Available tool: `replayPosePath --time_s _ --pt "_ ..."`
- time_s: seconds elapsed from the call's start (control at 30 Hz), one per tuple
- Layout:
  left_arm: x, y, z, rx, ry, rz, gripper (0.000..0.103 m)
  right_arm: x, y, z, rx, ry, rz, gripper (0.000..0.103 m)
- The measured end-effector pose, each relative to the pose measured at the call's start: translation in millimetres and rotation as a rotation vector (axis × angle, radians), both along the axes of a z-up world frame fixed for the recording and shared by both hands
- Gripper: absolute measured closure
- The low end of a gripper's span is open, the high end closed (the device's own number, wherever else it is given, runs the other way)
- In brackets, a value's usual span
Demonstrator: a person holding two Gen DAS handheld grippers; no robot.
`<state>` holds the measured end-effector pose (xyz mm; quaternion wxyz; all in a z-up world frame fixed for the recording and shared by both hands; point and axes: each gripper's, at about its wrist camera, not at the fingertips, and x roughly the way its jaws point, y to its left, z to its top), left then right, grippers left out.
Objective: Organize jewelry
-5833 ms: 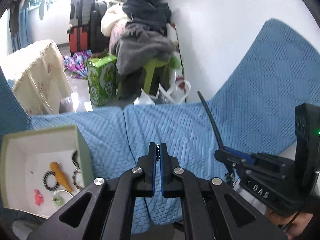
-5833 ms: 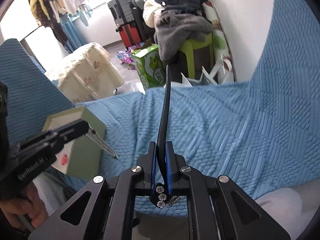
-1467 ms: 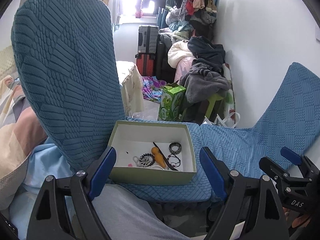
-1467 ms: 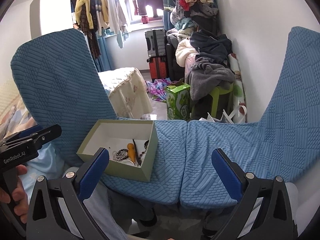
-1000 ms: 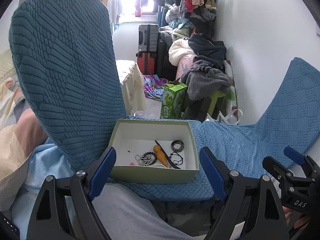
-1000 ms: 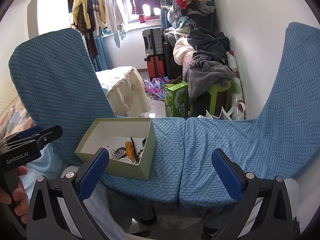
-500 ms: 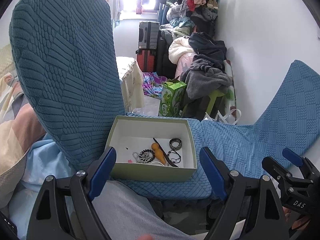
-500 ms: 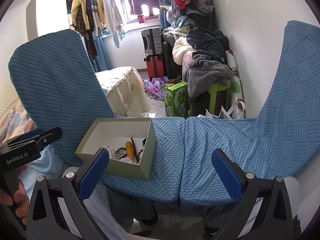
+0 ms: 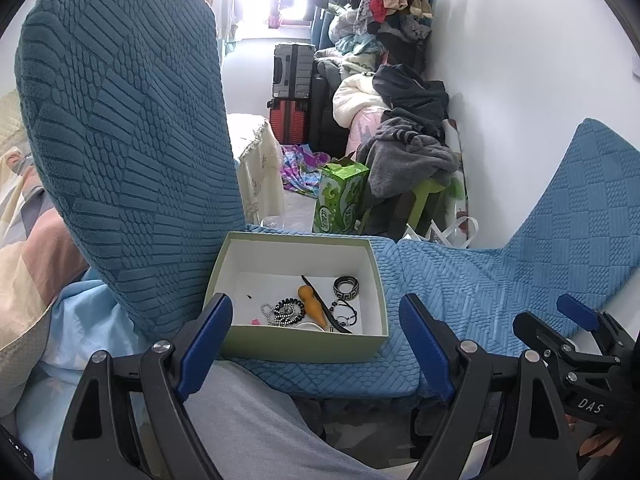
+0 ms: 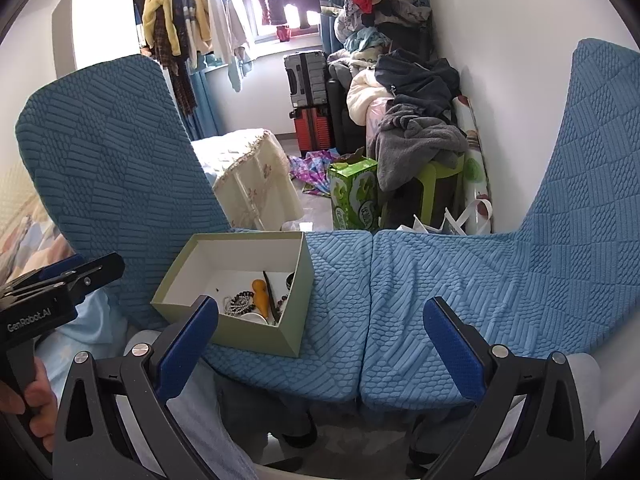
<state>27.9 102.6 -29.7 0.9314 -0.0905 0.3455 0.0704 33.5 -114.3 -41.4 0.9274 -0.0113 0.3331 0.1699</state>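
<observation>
A pale green box [image 9: 304, 346] with a white inside stands on the left blue seat; it also shows in the right wrist view [image 10: 256, 338]. In it lie a black beaded bracelet [image 9: 289, 309], an orange piece [image 9: 310, 300], a black stick [image 9: 320, 300], a patterned ring band [image 9: 346, 285] and a thin bracelet [image 9: 345, 312]. My left gripper [image 9: 316, 344] is open and empty, held back from the box. My right gripper [image 10: 320, 340] is open and empty, over the seat edge to the right of the box.
Two blue-covered chairs [image 10: 460, 280] stand side by side, their backs raised at left [image 9: 120, 140] and right [image 10: 592, 140]. Beyond are a green carton [image 9: 340, 196], a green stool piled with clothes [image 10: 424, 140], suitcases [image 9: 292, 92] and a cloth-covered table [image 10: 256, 184].
5.8 s ago both grippers were shut on jewelry close over the seat; now both are open, empty and pulled back. In the last second, only slight camera drift.
</observation>
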Motion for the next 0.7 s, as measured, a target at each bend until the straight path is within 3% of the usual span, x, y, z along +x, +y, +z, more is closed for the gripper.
replayPosePath --time_s 0.7 --pt "-3 1 14 0.002 -0.02 0.012 0.017 1 1 10 -0.011 0.002 0.018 0.0"
